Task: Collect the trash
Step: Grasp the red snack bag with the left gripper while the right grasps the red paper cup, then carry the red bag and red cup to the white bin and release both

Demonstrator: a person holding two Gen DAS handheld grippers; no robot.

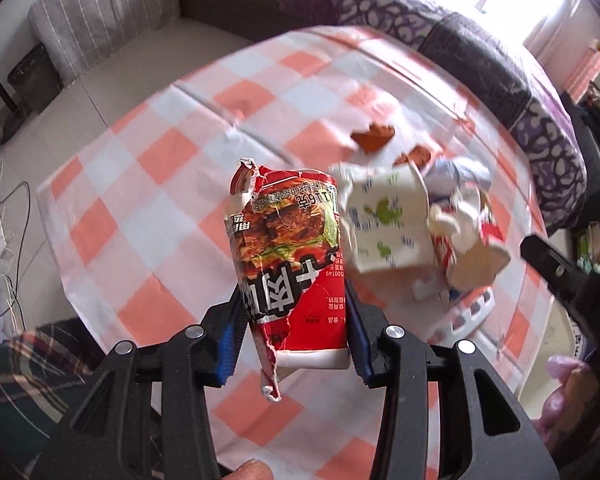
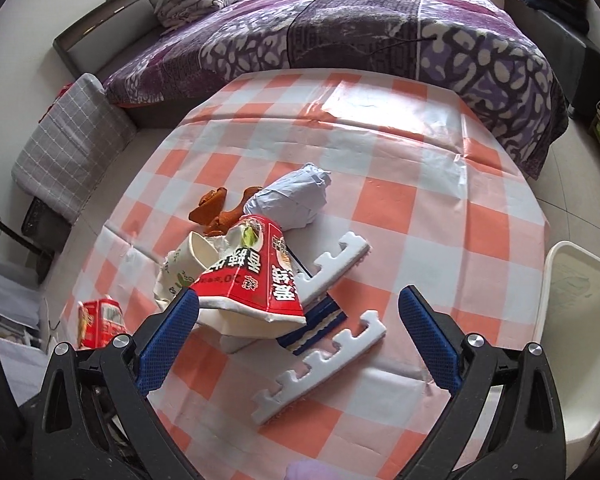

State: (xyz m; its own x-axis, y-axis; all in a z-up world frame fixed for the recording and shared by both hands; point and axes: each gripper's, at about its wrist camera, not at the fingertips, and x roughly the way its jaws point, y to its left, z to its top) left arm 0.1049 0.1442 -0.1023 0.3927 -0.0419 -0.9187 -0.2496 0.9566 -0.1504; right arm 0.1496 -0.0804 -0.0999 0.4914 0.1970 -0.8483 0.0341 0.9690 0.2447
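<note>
Between the left gripper (image 1: pixel 294 322) pads we clamp the torn red paper noodle cup (image 1: pixel 290 264); right gripper (image 2: pixel 296 344), jaws apart, should straddle the next cup squarely.

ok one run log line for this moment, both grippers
left gripper: shut on torn red noodle cup | right gripper: open over trash pile | checked tablecloth: trash not cleared
</note>
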